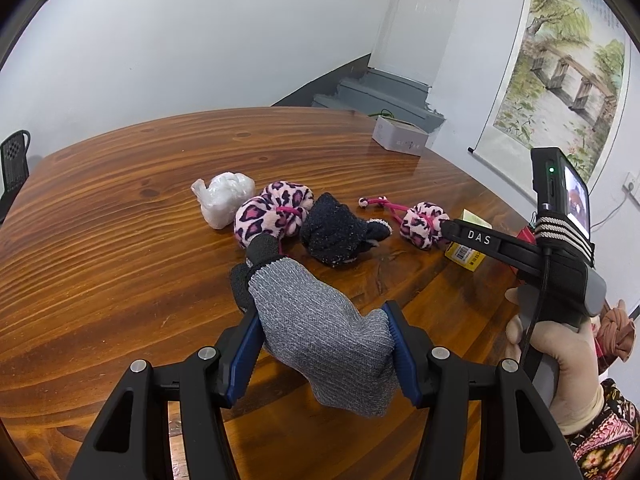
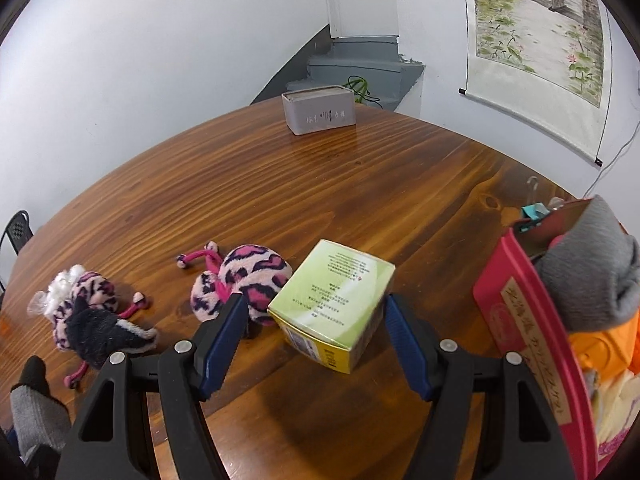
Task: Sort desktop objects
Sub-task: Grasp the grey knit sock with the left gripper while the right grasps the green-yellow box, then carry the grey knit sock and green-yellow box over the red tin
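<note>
My left gripper point(image 1: 322, 312) is shut on a grey knit glove point(image 1: 320, 344) with black fingertips, held just above the wooden table point(image 1: 120, 280). Beyond it lie a white plastic bag point(image 1: 224, 196), a pink leopard plush point(image 1: 272, 212), a dark knit item point(image 1: 336, 232) and a smaller leopard plush point(image 1: 424, 224). My right gripper point(image 2: 315, 299) stands open around a green and yellow box point(image 2: 332, 312). A gap shows beside the left pad, and the right pad is close to the box's edge. The glove point(image 2: 36, 412) shows again at the bottom left of the right wrist view.
A red box point(image 2: 516, 320) at the right table edge holds a grey cloth point(image 2: 588, 264) and orange items. A grey-white box point(image 2: 320, 114) stands at the far edge. A gloved hand point(image 1: 560, 360) holds the right gripper. A teal clip point(image 2: 532, 212) lies behind the red box.
</note>
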